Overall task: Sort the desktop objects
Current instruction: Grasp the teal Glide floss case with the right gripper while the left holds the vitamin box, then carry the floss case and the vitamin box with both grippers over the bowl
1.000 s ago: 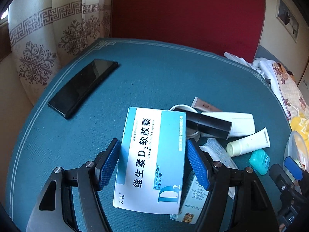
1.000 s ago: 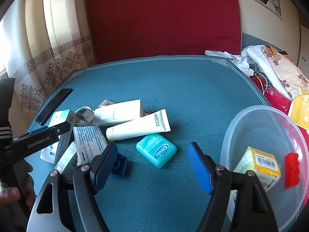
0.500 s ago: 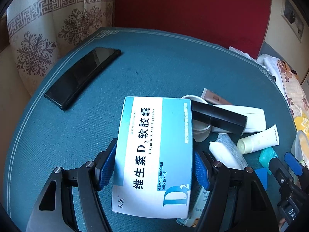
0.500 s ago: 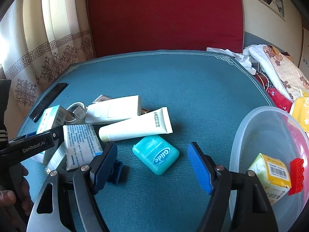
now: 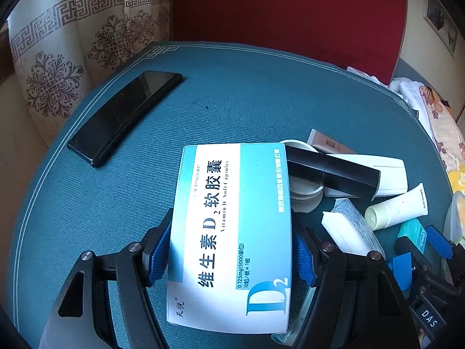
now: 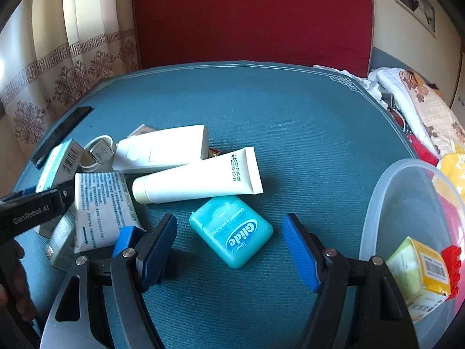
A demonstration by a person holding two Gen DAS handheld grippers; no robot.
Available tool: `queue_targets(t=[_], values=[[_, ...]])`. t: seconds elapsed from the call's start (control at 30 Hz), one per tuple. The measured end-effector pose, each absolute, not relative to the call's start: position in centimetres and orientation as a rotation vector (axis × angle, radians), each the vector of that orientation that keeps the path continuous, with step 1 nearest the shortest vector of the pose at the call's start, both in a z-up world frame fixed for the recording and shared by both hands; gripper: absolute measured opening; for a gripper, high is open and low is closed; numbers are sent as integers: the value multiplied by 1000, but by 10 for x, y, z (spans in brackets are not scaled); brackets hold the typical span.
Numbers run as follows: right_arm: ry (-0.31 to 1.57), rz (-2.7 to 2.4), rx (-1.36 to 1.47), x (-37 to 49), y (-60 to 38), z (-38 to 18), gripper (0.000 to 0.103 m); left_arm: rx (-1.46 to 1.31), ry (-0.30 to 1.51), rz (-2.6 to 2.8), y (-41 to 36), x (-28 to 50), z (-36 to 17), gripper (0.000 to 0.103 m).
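A white and blue vitamin D box lies on a pile of small items on the teal tabletop. My left gripper straddles it. The blue pads sit close along both long sides, and the jaws stand wide. In the right wrist view a teal Glide floss case lies flat between the fingers of my right gripper. That gripper is open, and both pads stand clear of the case. A clear plastic bowl at the right holds a yellow-green carton and a red brick.
A black phone lies at the far left. Beside the box are a black tube, a white ring, a white tube, a white flat box, a printed packet and a blue brick. Fabric is heaped at the right edge.
My left gripper has sunk further around the vitamin D box, which now covers the pads' inner edges. My right gripper has come down nearer the floss case.
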State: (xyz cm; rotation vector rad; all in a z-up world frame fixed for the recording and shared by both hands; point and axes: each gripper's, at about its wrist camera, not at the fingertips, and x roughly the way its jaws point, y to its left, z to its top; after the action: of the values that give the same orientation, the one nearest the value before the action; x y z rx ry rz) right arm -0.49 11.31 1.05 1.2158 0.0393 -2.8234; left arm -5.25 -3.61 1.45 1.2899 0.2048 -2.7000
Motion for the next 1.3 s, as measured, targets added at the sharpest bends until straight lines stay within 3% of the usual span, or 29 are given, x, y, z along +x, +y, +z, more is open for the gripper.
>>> queue_targets(t=[0.17, 0.3, 1.3], values=[[60, -2834, 1237, -7, 113, 9, 74, 1279, 183, -2706, -34, -53, 14, 73], [66, -2827, 1238, -5, 114, 9, 62, 1265, 193, -2712, -34, -51, 14, 69], [-70, -2835, 1148, 22, 119, 25, 63, 1075, 184, -2822, -23, -29, 46, 69]])
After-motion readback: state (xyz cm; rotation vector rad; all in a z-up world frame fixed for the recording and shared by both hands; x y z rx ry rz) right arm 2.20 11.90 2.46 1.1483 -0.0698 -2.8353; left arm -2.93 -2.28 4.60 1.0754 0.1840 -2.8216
